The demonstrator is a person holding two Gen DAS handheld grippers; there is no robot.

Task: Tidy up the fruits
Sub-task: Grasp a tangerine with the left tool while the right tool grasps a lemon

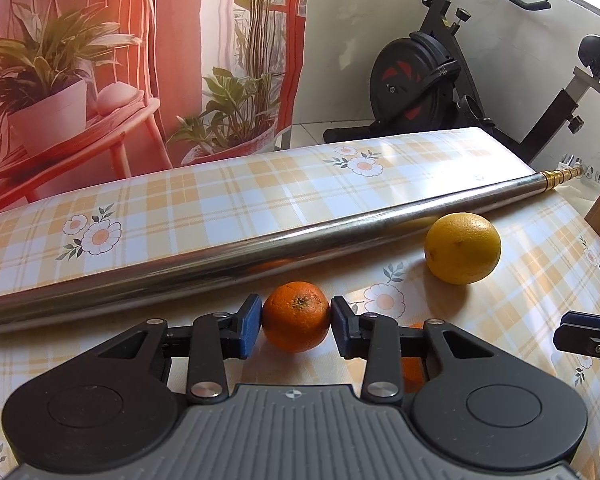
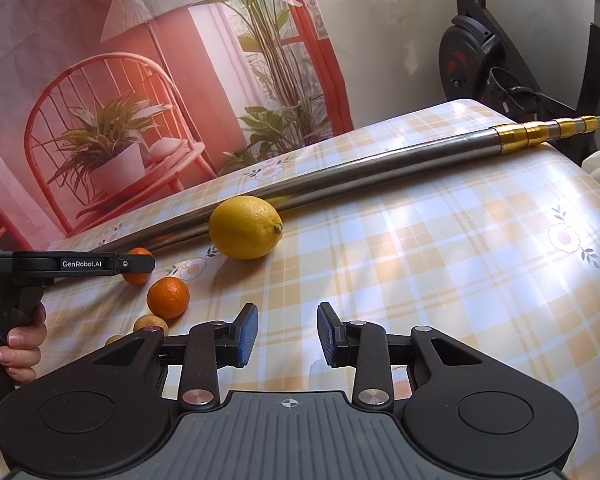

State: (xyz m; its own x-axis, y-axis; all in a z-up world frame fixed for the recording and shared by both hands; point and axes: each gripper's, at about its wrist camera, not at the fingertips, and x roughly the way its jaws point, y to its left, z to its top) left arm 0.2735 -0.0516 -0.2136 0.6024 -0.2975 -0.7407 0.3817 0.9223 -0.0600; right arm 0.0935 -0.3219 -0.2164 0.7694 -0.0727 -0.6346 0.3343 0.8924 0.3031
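My left gripper [image 1: 296,322] is shut on a small orange [image 1: 297,317], its blue pads pressed on both sides, low over the checked tablecloth. In the right wrist view this gripper [image 2: 140,265] shows at the left edge with the orange [image 2: 137,276] partly hidden behind it. A large yellow lemon [image 1: 463,248] lies against the metal pole; it also shows in the right wrist view [image 2: 245,227]. My right gripper [image 2: 287,334] is open and empty above the cloth. A second small orange [image 2: 168,297] and two small tan fruits [image 2: 151,323] lie to its left.
A long steel pole [image 1: 228,248] with a gold end [image 2: 548,133] lies across the table. The checked floral tablecloth [image 2: 460,260] covers the table. An exercise bike [image 1: 428,76] stands behind the far edge. A printed backdrop [image 2: 120,80] hangs at the back left.
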